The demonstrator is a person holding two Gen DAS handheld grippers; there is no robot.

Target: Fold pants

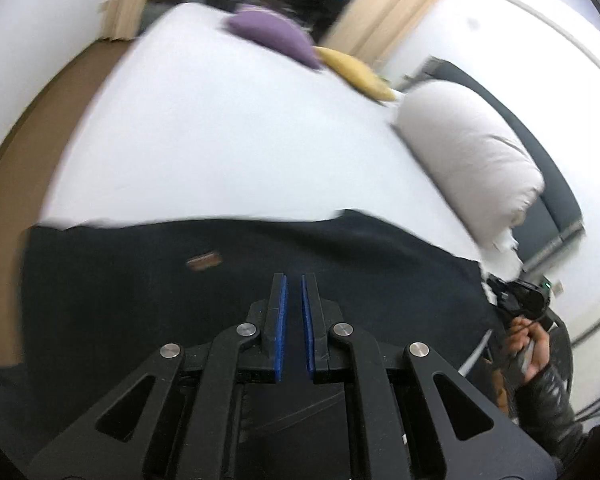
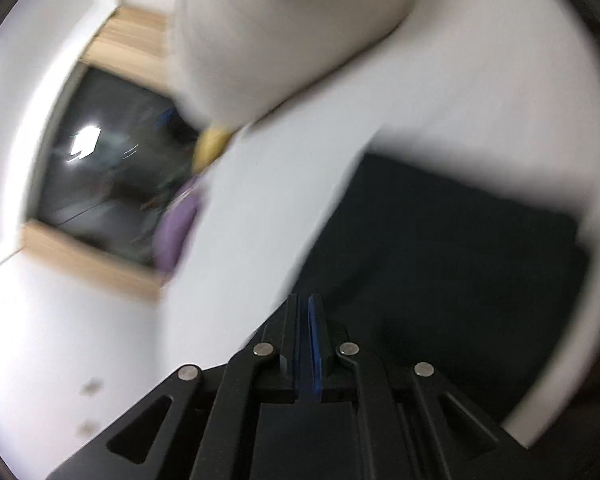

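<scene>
**Dark pants laid flat on the bed, both grippers above them**

Black linkage arms fill the bottom of the left wrist view, and past them the left gripper is seen with a narrow gap between its blue pads; nothing is pinched there, so it is judged released. Directly beneath and ahead, the pants are spread as a broad dark sheet across the near part of the bed, with a small brown label showing on the cloth. Such a flat layout is presumably chosen so that an edge can be picked up and carried over cleanly. Further off, a white pillow is set against the dark headboard, and a yellow cushion and a purple cushion are kept well apart from the garment. At the right edge, the person's hand is seen gripping the other tool's handle.

From the right wrist view (heavily blurred), the right gripper is shown with its pads nearly together; whether cloth is trapped between them cannot be told. The pants are seen as a dark rectangle just beyond the fingertips, on the white sheet, with the pillow above.
</scene>
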